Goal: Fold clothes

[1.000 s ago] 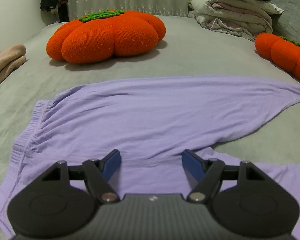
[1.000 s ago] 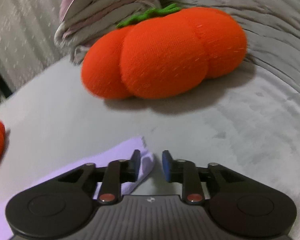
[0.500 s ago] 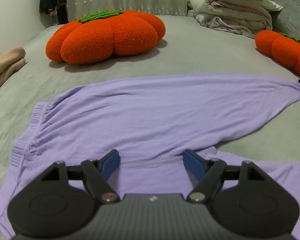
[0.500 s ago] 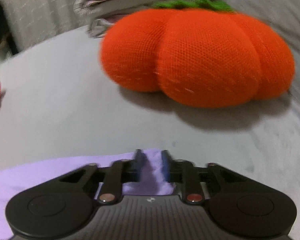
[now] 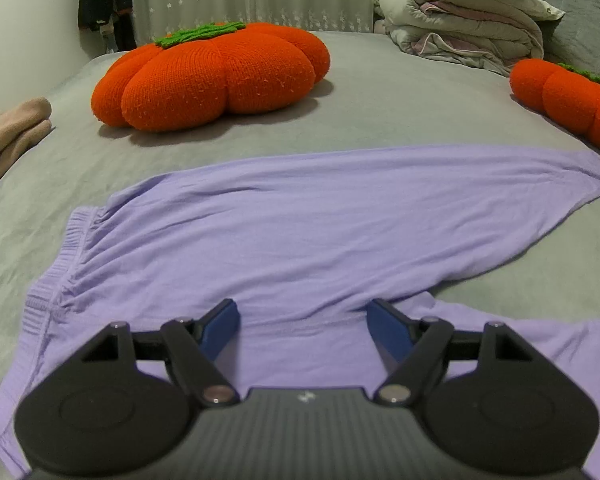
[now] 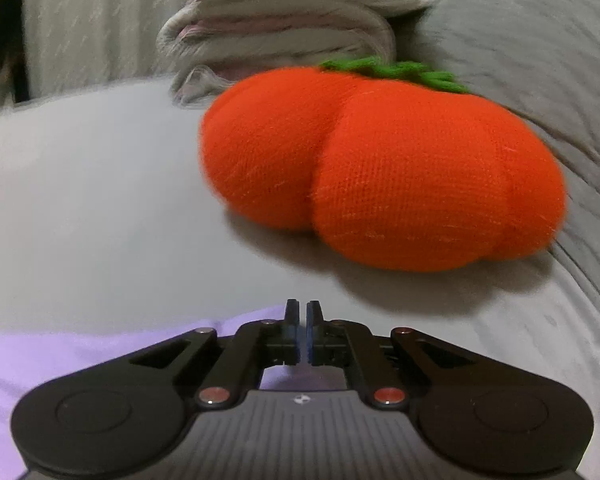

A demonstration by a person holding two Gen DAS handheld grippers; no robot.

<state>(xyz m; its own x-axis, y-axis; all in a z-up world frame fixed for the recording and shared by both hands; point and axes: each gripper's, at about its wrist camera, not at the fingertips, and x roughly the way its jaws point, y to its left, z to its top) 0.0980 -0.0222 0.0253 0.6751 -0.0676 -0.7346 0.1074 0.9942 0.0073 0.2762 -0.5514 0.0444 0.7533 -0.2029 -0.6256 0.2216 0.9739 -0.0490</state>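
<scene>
Grey bed (image 5: 380, 112): our right gripper (image 6: 302, 322) jaws just closed, pinching the purple trousers' (image 5: 300, 216) hem; left gripper (image 5: 302, 328) jaws wide, empty. Fold can start.

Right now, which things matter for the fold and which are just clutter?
Job:
purple pants
left gripper, open over them
right gripper, shut on the leg end

Clutter:
big pumpkin cushion
small pumpkin cushion
bedding pile
beige cloth
</scene>
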